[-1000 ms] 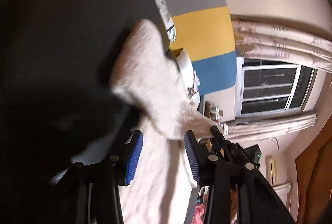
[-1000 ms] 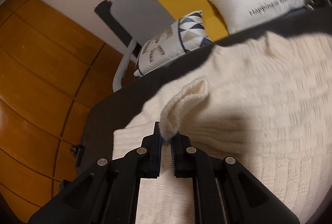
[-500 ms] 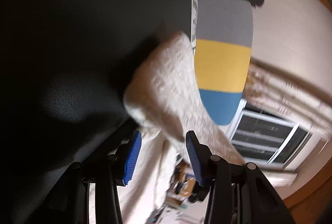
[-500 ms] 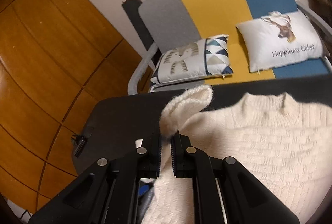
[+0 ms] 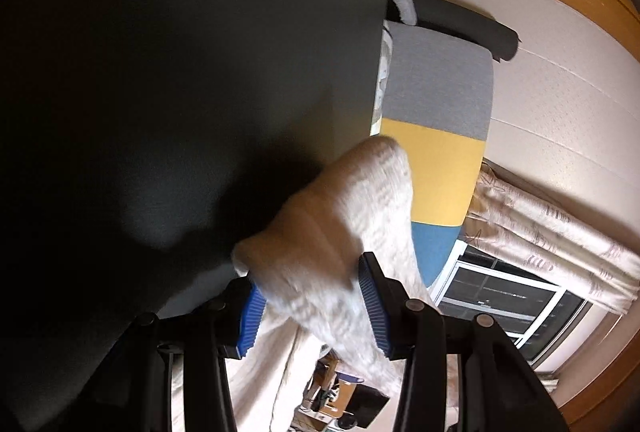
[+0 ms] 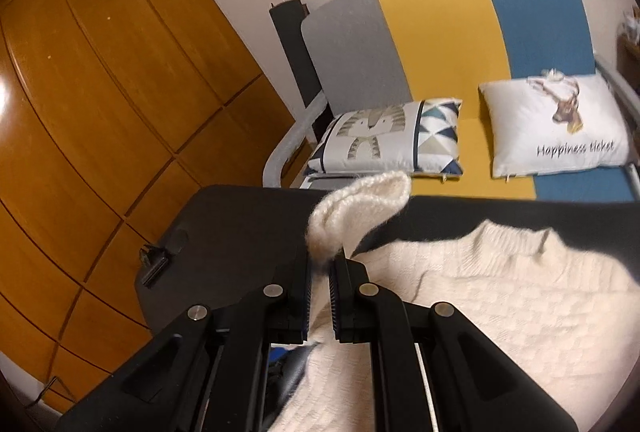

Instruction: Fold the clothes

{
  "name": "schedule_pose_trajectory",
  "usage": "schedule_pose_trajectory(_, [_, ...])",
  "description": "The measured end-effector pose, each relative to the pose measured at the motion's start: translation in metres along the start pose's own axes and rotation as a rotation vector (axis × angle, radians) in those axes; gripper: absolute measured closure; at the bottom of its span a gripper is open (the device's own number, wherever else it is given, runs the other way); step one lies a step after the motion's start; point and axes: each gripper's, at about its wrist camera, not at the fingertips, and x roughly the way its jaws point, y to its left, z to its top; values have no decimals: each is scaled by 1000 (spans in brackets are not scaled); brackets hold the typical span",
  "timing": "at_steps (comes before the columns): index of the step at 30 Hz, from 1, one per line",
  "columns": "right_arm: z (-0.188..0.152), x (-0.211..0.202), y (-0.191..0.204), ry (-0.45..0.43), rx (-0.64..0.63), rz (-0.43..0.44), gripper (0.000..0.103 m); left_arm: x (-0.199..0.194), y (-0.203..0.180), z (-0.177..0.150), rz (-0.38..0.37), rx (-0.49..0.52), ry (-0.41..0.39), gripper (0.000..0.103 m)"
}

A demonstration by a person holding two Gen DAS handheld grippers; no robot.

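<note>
Black table [image 6: 240, 228] bears the cream sweater [image 6: 500, 296], both grippers' fingers [image 6: 344, 272] clamping it, striped sofa [image 6: 440, 44] behind.

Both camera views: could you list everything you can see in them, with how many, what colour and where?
sweater: one, cream knit, spread on the table, two parts lifted
table: one, black, under the sweater
sofa: one, grey, yellow and blue, behind the table
pillows: two, white with prints, on the sofa seat
wardrobe: one, orange wood, beside the sofa
curtains: pale patterned, over a dark window
left tongs: black, blue pads, bunched sweater between them
right tongs: black, pinching a sweater fold
</note>
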Motion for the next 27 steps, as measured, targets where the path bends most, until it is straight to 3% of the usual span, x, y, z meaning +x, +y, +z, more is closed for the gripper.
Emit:
schedule_pose_trajectory(4, [8,-15,-9,-27,-3,-32,94,5,-9,-1,12,46,-2,58])
schedule_pose_trajectory(10, [5,-30,-43,-23,17,-126,94,14,-44,-7,37,273,-9,61])
schedule_pose_trajectory(14, [-3,-36,-73,-19,73,-158,94,22,-57,-14,46,368,12,65])
schedule_pose_trajectory(20, [-13,-42,-89,-11,90,-184,94,33,-65,-22,77,454,40,78])
schedule_pose_trajectory(27, [-15,-52,-107,-20,119,-203,94,36,-53,-27,119,462,80,87])
